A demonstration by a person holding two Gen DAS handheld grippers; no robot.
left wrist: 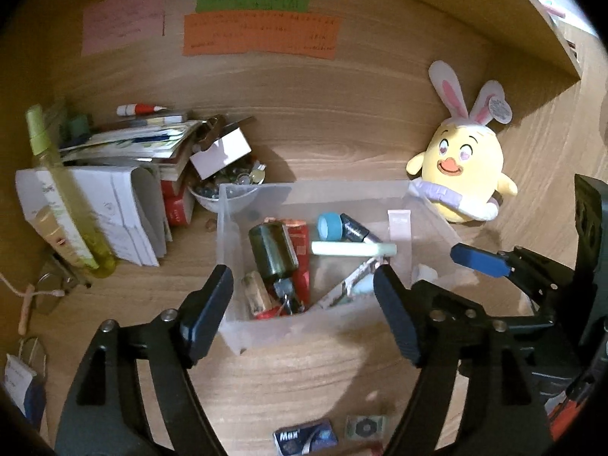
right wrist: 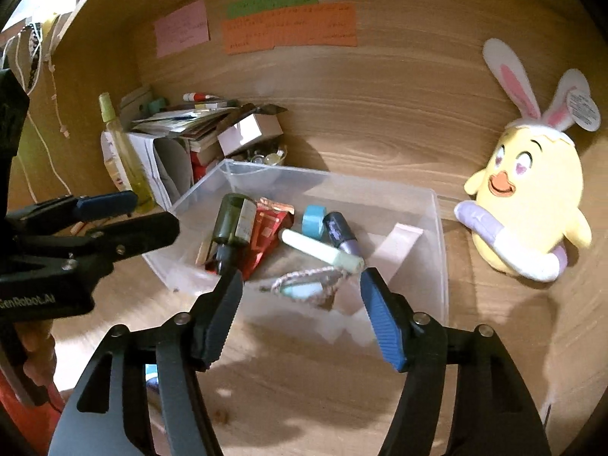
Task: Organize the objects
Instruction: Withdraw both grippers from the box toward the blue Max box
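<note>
- Left hand-held gripper (left wrist: 304, 296): spread wide, nothing held.
- Right hand-held gripper (right wrist: 300, 304): parted, nothing held.
- Clear bin (left wrist: 266, 330) on bench (left wrist: 304, 376), holding dark bottle (left wrist: 271, 250), pale tube (left wrist: 353, 249).
- Blurred woven item (right wrist: 307, 285), hard to identify.

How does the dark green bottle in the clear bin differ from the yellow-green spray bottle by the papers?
The dark green bottle lies on its side inside the clear bin, among other small items; the yellow-green spray bottle stands outside it on the desk, leaning against the papers. The dark green bottle is short, stout and dark; the spray bottle is tall, slim and pale. Neither is held by a gripper.
</note>
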